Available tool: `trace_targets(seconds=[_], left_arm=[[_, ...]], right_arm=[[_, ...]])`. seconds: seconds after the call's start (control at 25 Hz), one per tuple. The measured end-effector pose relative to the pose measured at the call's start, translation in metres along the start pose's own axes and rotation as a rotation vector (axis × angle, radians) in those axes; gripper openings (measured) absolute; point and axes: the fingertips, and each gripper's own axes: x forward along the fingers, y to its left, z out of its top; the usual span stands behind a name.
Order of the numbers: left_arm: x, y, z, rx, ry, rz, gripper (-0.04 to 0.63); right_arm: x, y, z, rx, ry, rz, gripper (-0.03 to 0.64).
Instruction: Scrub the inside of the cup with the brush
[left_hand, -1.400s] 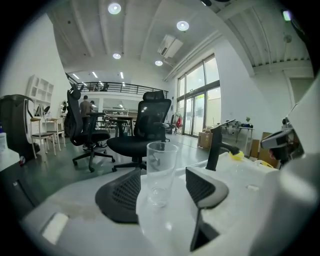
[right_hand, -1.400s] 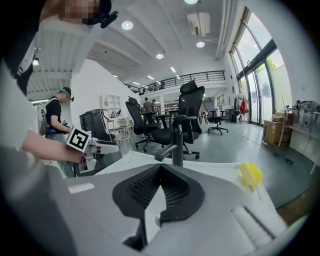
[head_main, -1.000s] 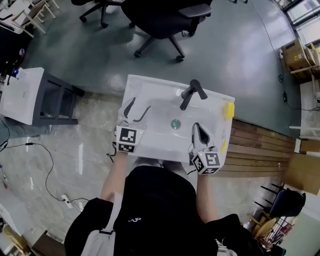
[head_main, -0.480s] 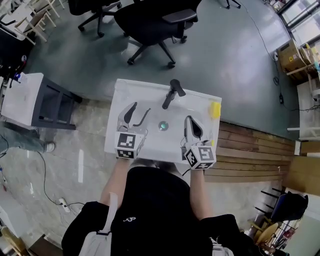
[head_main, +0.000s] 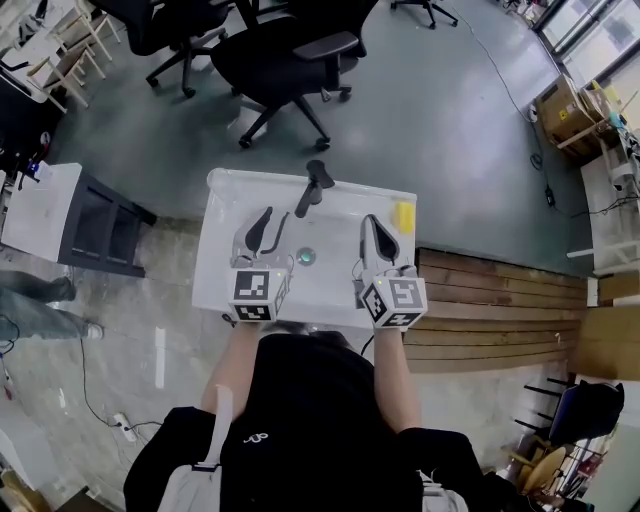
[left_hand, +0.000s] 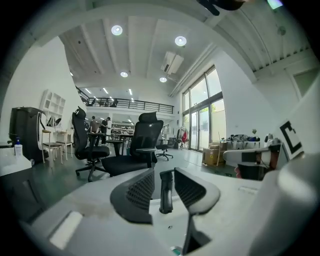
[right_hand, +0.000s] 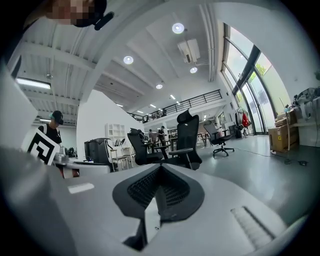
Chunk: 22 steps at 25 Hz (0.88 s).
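No cup or brush shows in any view. Both grippers hover over a white sink (head_main: 225, 270) with a black faucet (head_main: 315, 185) at its far edge and a drain (head_main: 306, 257) in the basin. My left gripper (head_main: 265, 228) is over the sink's left part; its jaws have just been closing and stand partly apart with nothing held. In the left gripper view the faucet (left_hand: 166, 195) stands beyond the gap of that gripper (left_hand: 163, 172). My right gripper (head_main: 375, 238) is over the sink's right part, shut and empty, as the right gripper view shows too (right_hand: 160, 167).
A yellow sponge (head_main: 403, 216) lies on the sink's right rim. Black office chairs (head_main: 285, 55) stand beyond the sink. A white cabinet (head_main: 40, 215) is at the left and wooden decking (head_main: 490, 300) at the right. A person's legs (head_main: 40, 305) show at far left.
The left jaws have narrowed from wide apart to a small gap. Both grippers have moved a little farther over the sink toward the faucet, and the head view has shifted.
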Motion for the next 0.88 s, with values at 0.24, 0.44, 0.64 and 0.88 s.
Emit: trace_targets(seconds=[0.24,0.44,0.64,0.88], left_arm=[[-0.009,-0.023,0.025,-0.008,-0.063,0.009,0.035],[-0.01,-0.04,0.041,-0.006,-0.106,0.009,-0.002],[-0.015,-0.052,0.042,0.005,-0.106,-0.008,-0.002],[-0.024,-0.059,0.042,-0.004,-0.124,-0.023,-0.002]], right_arm=[[-0.016,-0.002,0.022,-0.014,-0.029,0.003,-0.002],[-0.022,-0.005,0.034,-0.008,-0.039,0.004,-0.002],[-0.022,0.003,0.035,-0.027,-0.037,0.006,-0.003],[-0.026,0.01,0.032,-0.041,-0.034,0.027,-0.003]])
